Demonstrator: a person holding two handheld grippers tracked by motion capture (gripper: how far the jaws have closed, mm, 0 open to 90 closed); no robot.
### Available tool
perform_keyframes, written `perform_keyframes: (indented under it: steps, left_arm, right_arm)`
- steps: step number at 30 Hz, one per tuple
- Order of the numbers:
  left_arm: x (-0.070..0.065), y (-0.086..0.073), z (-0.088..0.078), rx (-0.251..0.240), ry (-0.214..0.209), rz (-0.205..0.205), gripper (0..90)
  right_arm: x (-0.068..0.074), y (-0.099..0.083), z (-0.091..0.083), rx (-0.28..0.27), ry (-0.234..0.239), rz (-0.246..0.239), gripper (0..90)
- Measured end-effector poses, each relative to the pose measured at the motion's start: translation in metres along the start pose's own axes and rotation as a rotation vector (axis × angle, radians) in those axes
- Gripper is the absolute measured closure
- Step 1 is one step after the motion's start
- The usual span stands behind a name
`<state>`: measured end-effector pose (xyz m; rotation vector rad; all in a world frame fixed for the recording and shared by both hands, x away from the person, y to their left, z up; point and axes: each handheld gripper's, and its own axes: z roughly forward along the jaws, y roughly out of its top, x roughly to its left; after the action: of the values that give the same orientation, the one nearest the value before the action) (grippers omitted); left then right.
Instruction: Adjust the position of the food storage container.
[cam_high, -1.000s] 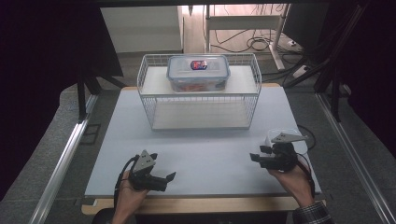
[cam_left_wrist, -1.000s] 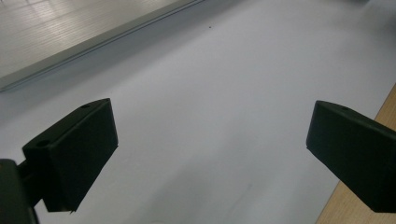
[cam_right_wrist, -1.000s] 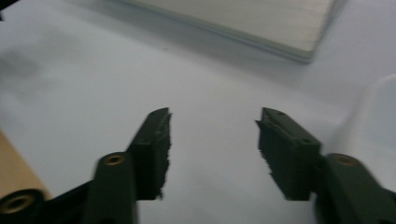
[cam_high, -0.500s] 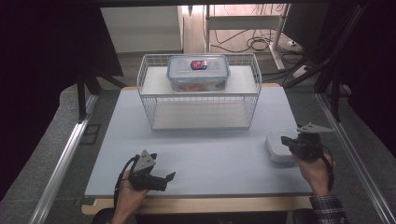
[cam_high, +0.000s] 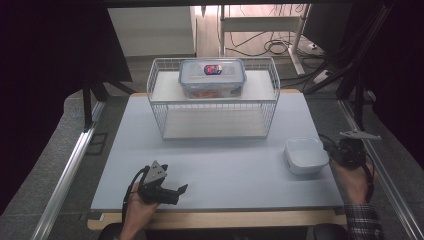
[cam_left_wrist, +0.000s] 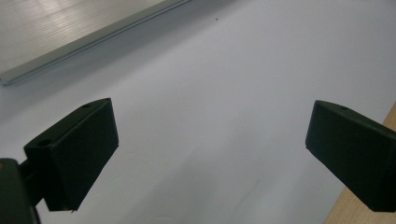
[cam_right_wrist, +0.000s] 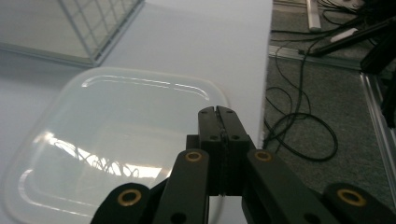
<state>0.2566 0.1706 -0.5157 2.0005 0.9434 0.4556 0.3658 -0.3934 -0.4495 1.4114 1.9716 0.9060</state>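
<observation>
The white dish (cam_high: 305, 156) sits at the table's (cam_high: 225, 170) right edge, its right rim pinched in the clenched right claw (cam_high: 334, 152), while the released left claw (cam_high: 176, 190) rests near-left, well apart.

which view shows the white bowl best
The right gripper view: the white bowl sits close and large, rim and glossy inside clear, with the shut right gripper at its near edge. The high view shows it whole but small, on the table's right side. The left gripper view faces bare table.
</observation>
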Motion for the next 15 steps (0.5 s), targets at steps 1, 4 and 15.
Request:
perform_keyframes:
  steps: [1,4,15]
  left_arm:
    - [0.000,0.000,0.000,0.002,0.002,0.004,2.2]
    - [0.000,0.000,0.001,0.007,0.003,0.006,2.2]
    - [-0.001,0.000,0.002,0.015,0.002,0.011,2.3]
  right_arm:
    - [-0.003,-0.001,0.001,0.005,-0.006,0.002,89.4]
    - [-0.010,-0.004,0.006,0.021,-0.026,0.010,89.5]
    - [-0.013,-0.008,0.020,0.049,-0.007,0.016,89.5]
